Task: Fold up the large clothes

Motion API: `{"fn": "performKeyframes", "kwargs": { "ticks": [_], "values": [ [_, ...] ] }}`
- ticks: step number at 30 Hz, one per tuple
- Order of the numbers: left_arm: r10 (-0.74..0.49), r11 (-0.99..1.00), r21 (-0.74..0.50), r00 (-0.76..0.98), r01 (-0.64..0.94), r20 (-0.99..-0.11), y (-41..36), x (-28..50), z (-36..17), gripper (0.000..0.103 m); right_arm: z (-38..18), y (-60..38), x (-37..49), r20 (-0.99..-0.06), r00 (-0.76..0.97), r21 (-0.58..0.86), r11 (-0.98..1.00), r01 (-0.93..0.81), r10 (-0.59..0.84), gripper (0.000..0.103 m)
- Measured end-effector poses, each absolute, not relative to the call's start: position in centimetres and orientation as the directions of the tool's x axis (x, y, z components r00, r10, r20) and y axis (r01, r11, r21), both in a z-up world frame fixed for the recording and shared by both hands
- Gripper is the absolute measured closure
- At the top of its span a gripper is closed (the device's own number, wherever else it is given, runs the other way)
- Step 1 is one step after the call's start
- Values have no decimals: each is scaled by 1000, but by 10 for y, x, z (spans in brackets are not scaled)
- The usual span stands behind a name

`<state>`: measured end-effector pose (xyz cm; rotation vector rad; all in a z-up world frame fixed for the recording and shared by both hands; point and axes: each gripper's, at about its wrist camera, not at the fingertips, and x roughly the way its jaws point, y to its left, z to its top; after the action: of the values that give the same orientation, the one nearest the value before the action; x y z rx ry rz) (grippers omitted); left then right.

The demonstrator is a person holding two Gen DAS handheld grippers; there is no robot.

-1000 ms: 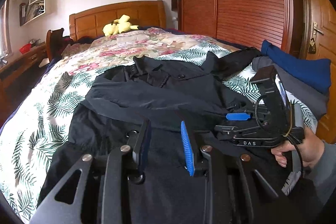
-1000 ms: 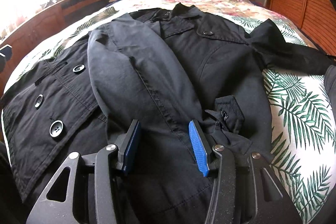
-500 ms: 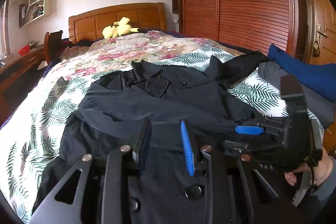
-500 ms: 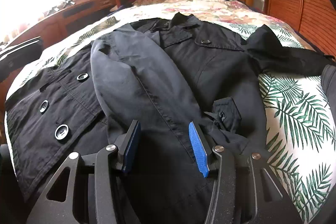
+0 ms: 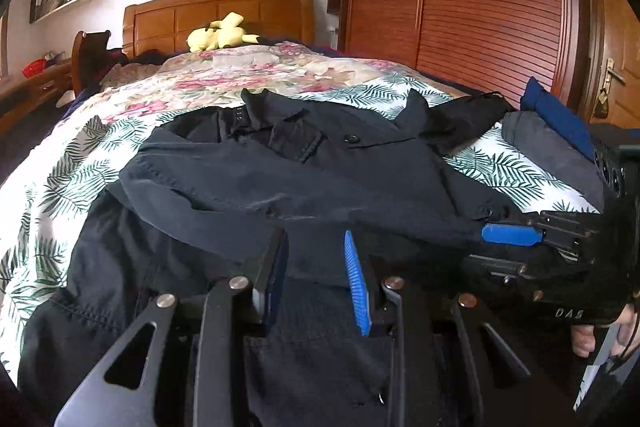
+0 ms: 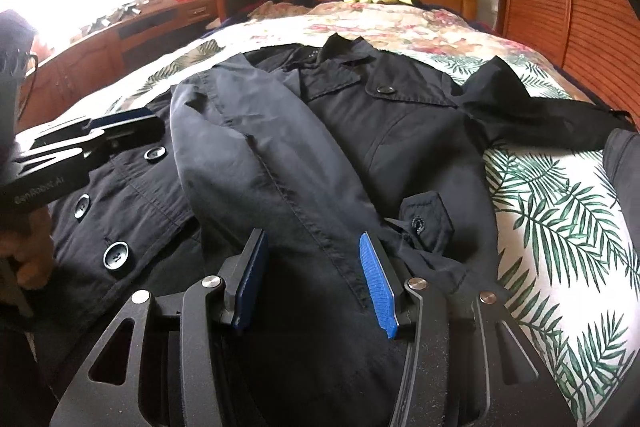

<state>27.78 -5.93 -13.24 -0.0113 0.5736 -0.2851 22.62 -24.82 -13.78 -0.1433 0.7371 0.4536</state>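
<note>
A large black double-breasted coat [image 5: 304, 179] lies front up on the bed, also seen in the right wrist view [image 6: 360, 131]. One sleeve [image 6: 256, 163] is folded across its front; the other sleeve [image 6: 532, 111] lies spread out to the right. My left gripper [image 5: 316, 267] is open and empty, just above the coat's lower part. My right gripper [image 6: 312, 271] is open and empty over the folded sleeve's cuff end. Each gripper shows in the other's view: the right one [image 5: 516, 239] and the left one [image 6: 120, 131].
The bed has a leaf and flower print cover [image 6: 560, 227] and a wooden headboard [image 5: 216, 15] with a yellow plush toy [image 5: 220, 35]. Folded grey and blue clothes [image 5: 556, 131] lie at the right edge. A wooden wardrobe [image 5: 460, 7] stands right, a desk [image 6: 100, 55] left.
Both grippers have drawn back and up a little from the coat, staying open. The coat and its folded sleeve have not moved.
</note>
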Motion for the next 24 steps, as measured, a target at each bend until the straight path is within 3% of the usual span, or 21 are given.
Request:
{"fn": "performKeyframes", "kwargs": {
  "ticks": [6,13,24],
  "values": [
    [-286,955,-89,803,283,-523,-55,273,-129,76,-105,-261,230,-665,661,28,896,-443,348,53],
    [-261,963,-82,817,257,-514,-37,271,-117,76,-64,-292,283,-632,751,-110,936,-334,194,45],
    [-236,971,-88,836,222,-496,-3,270,-107,76,-112,-363,393,-743,669,-93,988,-120,11,45]
  ]
}}
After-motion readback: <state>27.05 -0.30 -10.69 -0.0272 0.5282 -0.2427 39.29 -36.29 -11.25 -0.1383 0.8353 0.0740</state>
